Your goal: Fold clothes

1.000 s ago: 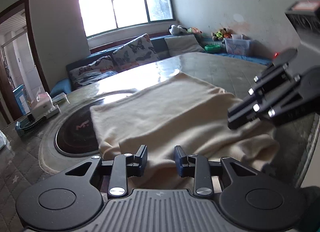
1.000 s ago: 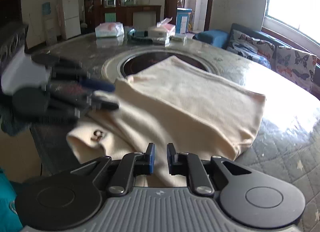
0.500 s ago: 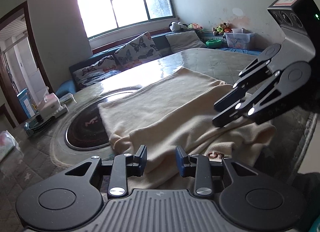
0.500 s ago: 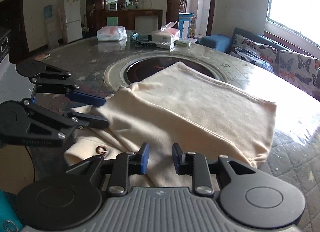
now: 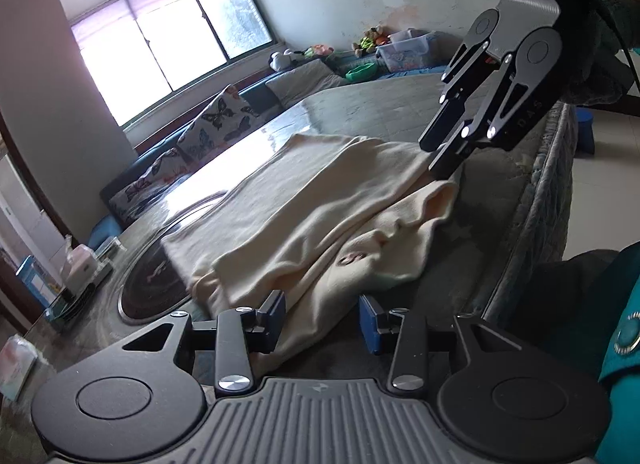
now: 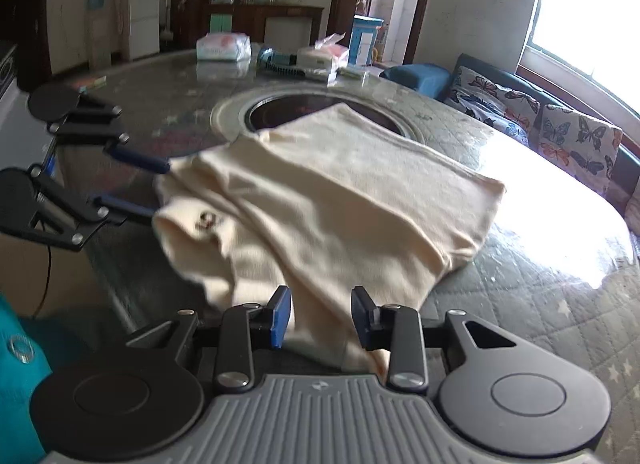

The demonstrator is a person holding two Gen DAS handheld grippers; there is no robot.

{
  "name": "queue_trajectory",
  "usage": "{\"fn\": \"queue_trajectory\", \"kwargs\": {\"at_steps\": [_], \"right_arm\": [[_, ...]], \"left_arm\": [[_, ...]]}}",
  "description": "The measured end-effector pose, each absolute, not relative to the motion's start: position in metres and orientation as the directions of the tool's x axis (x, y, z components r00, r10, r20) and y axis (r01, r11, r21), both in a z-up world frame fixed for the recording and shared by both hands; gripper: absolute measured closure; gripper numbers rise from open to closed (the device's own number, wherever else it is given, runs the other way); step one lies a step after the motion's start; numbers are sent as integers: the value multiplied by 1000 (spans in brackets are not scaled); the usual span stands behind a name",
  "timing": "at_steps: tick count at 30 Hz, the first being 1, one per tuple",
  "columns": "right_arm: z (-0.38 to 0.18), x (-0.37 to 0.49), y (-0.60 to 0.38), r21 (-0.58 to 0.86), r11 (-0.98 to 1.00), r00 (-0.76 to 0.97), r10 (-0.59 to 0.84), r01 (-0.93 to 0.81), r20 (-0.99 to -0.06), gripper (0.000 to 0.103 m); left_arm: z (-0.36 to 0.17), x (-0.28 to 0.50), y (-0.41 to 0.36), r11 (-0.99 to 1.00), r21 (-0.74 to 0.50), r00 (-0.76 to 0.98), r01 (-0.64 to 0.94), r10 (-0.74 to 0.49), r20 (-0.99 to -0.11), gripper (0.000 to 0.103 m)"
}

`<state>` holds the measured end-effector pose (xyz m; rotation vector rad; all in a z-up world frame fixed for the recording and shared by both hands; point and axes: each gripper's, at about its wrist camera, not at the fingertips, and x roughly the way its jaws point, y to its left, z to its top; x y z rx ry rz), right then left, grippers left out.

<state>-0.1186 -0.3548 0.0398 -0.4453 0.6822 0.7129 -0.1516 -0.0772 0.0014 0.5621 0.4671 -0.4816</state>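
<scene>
- Your left gripper [image 5: 322, 318] is spread wide, nothing between its blue pads; it sits low at the near edge of the cream garment [image 5: 320, 204], one pad just beside the cloth.
- From the right wrist view, that same left gripper [image 6: 148, 188] shows at the left side, its two blue-tipped fingers parted and pointing at the garment's folded corner, the upper tip touching or nearly touching the fabric.
- Your right gripper [image 6: 320, 316] is also parted, with cloth lying between and under its pads; nothing is pinched.
- In the left wrist view the right gripper [image 5: 442, 152] hangs above the garment's far right end, tips close to the fabric; you cannot tell from here whether they touch it.
- The cream garment [image 6: 340, 192] lies partly folded on the table [image 6: 540, 304], one layer doubled over another, a small dark logo [image 6: 207, 219] on the lower layer near the table edge.
- The garment's far edge overlaps the round dark cooktop [image 6: 288, 112] set into the table.
- A teal sleeve [image 5: 624, 344] shows at the right edge.
</scene>
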Motion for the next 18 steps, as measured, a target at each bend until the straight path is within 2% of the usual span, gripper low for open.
{"fn": "queue_trajectory", "kwargs": {"at_steps": [2,4,6,9,10,18], "right_arm": [[38,-123,-356,-165,671,560,429,-723,-709,67],[38,-129,-358,-186,659,564,423,-729,-709,59],[37,-134,-358,-214,641,570,419,-737,-707,58],[33,-140,-356,-262,607,579,413,-751,-702,56],[32,-142,-355,-278,595,583,412,-754,-701,53],[20,-129,-340,-307,562,595,451,-768,-665,53]], "left_arm": [[-3,-151,-84,731,398,789,554,-308,-532,61],[-6,-149,-89,723,404,789,560,-316,-528,64],[-5,-145,-90,732,391,788,558,-320,-525,82],[3,-138,-87,760,360,797,541,-327,-508,90],[6,-135,-85,770,346,799,536,-331,-502,91],[23,-111,-78,819,273,809,505,-340,-479,94]]}}
